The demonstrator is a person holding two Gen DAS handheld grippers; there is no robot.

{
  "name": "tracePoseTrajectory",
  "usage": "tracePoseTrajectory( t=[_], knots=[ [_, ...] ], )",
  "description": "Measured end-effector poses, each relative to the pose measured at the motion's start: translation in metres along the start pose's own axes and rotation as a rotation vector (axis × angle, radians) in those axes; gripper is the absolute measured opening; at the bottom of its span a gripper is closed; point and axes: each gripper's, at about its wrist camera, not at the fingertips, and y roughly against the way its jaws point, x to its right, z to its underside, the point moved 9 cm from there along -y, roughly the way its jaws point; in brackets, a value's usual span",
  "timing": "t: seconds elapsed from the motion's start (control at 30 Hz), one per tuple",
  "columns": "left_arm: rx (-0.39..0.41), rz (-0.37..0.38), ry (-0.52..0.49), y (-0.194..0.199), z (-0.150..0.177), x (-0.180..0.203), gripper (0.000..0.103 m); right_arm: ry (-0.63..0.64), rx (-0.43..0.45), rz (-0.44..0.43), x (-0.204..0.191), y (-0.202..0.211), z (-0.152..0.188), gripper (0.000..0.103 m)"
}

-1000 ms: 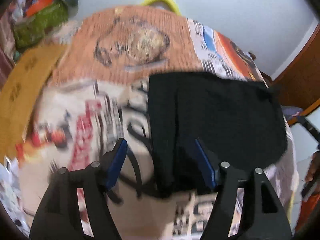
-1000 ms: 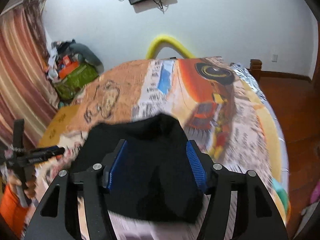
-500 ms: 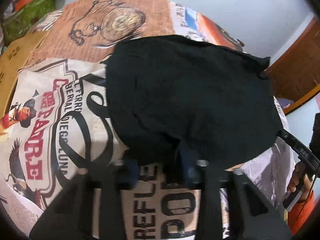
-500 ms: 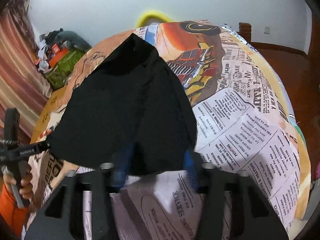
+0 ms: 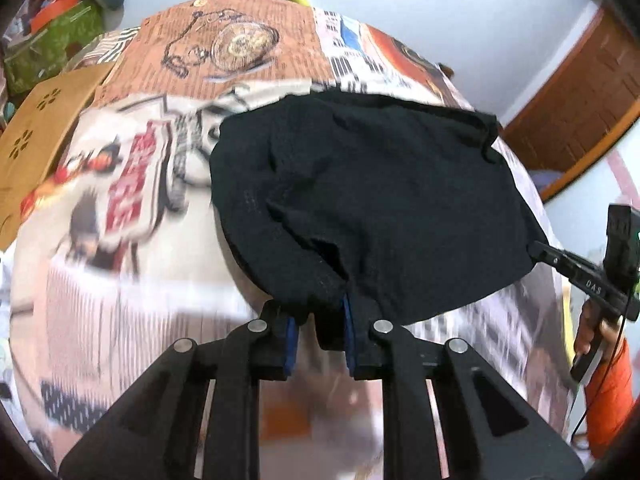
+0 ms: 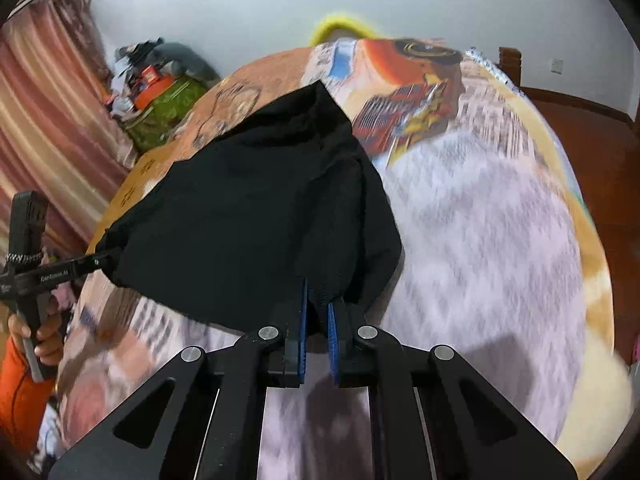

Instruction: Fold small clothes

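A: Item one — black garment [image 5: 384,200]?
B: It lies on the printed bedspread [image 5: 132,240], spread across the middle, near edge lifted off the cover.

A: Your left gripper [image 5: 320,336]?
B: Jaws closing, a bunched corner of the garment between the blue pads [image 5: 291,344] and pressed there.

A: Your right gripper [image 6: 316,340]?
B: Clenched on the opposite near corner — cloth pinched tight between its pads.

A: Other entries?
B: Cardboard box [image 5: 36,148] at the bed's left edge; a yellow curved object [image 6: 340,26] beyond the far end, against the wall.

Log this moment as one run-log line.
left claw: closing on black fabric garment | right claw: shut on its edge | printed bedspread underneath
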Motion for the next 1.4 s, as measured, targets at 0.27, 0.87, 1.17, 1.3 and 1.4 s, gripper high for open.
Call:
tracePoseTrajectory(
  t=[0.27, 0.87, 1.17, 1.3, 1.4],
  knots=[
    [0.0, -0.066, 0.026, 0.028, 0.051, -0.019, 0.04, -0.004, -0.074, 0.0, -0.014, 0.011, 0.054, 0.013],
    [0.059, -0.141, -0.012, -0.013, -0.067, -0.032, 0.06, 0.196, 0.109, 0.089, -0.027, -0.009, -0.042, 0.042],
    [0.021, -0.131, 0.022, -0.063, -0.092, -0.046, 0.06, 0.196, 0.101, 0.103, -0.011, -0.053, -0.076, 0.014],
    [0.051, -0.179, 0.03, -0.066, -0.091, -0.06, 0.062, 0.18, 0.114, 0.108, -0.001, -0.057, -0.084, 0.013],
    [0.054, -0.155, 0.076, -0.072, -0.085, -0.069, 0.065, 0.085, 0.106, 0.163, 0.028, -0.065, -0.087, 0.009]
  ],
)
